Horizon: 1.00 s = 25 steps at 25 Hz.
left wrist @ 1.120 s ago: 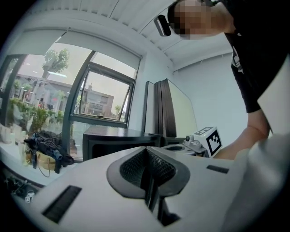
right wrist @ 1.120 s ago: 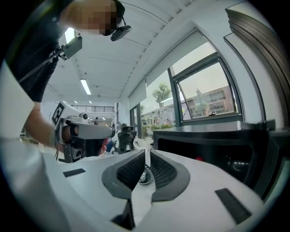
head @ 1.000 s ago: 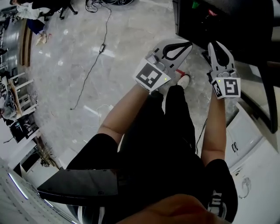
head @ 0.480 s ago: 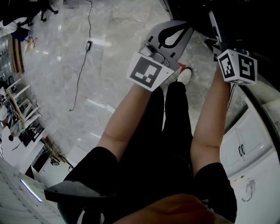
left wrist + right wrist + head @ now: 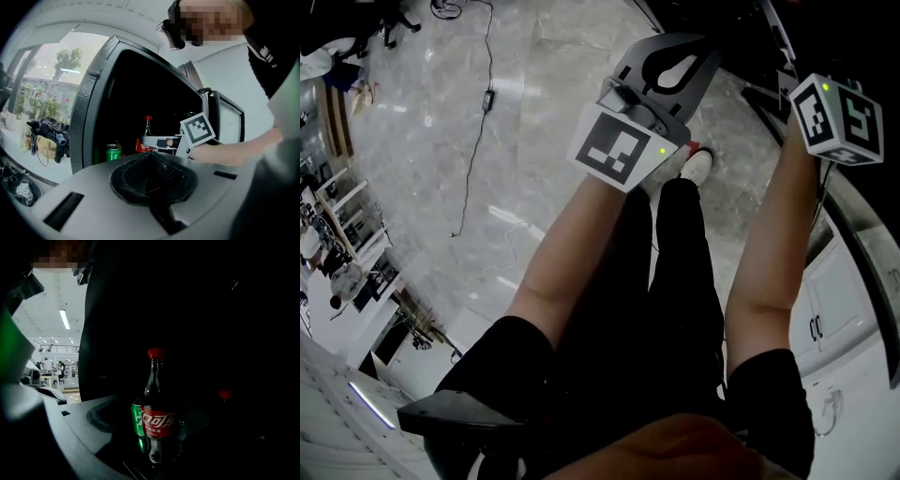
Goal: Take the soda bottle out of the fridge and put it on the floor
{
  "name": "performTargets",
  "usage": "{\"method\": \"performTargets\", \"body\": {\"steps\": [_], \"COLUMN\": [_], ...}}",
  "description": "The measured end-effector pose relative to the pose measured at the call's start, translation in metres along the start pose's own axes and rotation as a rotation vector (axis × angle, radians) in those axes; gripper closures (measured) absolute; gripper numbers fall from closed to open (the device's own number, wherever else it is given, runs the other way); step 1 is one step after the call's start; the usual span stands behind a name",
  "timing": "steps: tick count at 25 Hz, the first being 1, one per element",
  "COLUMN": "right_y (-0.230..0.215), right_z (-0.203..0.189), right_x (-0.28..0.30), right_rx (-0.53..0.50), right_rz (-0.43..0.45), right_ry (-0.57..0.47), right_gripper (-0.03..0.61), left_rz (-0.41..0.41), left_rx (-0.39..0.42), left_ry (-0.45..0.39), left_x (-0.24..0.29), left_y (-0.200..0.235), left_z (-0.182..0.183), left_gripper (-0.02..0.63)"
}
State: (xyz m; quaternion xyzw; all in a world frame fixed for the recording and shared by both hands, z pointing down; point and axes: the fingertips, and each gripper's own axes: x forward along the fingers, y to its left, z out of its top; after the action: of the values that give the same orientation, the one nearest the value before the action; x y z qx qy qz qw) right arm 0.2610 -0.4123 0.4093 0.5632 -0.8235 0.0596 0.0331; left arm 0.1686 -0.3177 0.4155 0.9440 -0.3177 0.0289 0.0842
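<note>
The soda bottle (image 5: 157, 420), dark with a red cap and red label, stands upright inside the dark fridge (image 5: 96, 98). In the right gripper view it sits in the middle, just ahead of my right gripper. That gripper's jaws are opening, and nothing presses on the bottle. The left gripper view shows the right gripper (image 5: 157, 140) reaching in level with the bottle (image 5: 147, 127). In the head view only its marker cube (image 5: 839, 117) shows. My left gripper (image 5: 694, 56) hangs shut and empty outside the fridge.
A green can (image 5: 137, 418) stands just left of and behind the bottle, and a second red cap (image 5: 225, 394) shows dimly to its right. The fridge's door frame (image 5: 84, 122) is at the left. Grey marble floor (image 5: 469, 141) with a cable (image 5: 478, 131) lies below.
My right gripper has risen and gone forward into the fridge, so its jaws have left the head view. The left gripper has shifted slightly up.
</note>
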Motion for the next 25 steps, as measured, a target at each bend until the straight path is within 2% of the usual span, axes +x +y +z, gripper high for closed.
{"method": "performTargets", "body": {"steps": [6,13,19,25], "right_y": [-0.013,-0.007,0.027,0.082], "right_z": [0.003,0.012,0.008,0.013], "right_x": [0.023,0.017,-0.013,-0.05], "right_rx": [-0.054,-0.104,-0.098,-0.092], "right_rz": [0.007,0.004,0.059,0.139], "right_ry": [0.025,0.041,0.015,0.014], "right_gripper": [0.239,0.261,0.261,0.261], "left_rz": [-0.01,0.003,-0.003,0.008], "left_rx": [0.022,-0.003,0.046,-0.001], "left_ry": [0.035,0.028,0.049,0.019], "left_x": [-0.001,-0.021,-0.04,-0.073], "left_y": [-0.001,0.005,0.005,0.004], "left_z": [-0.007,-0.007,-0.018,-0.009], "left_gripper": [0.609,0.609,0.609,0.609]}}
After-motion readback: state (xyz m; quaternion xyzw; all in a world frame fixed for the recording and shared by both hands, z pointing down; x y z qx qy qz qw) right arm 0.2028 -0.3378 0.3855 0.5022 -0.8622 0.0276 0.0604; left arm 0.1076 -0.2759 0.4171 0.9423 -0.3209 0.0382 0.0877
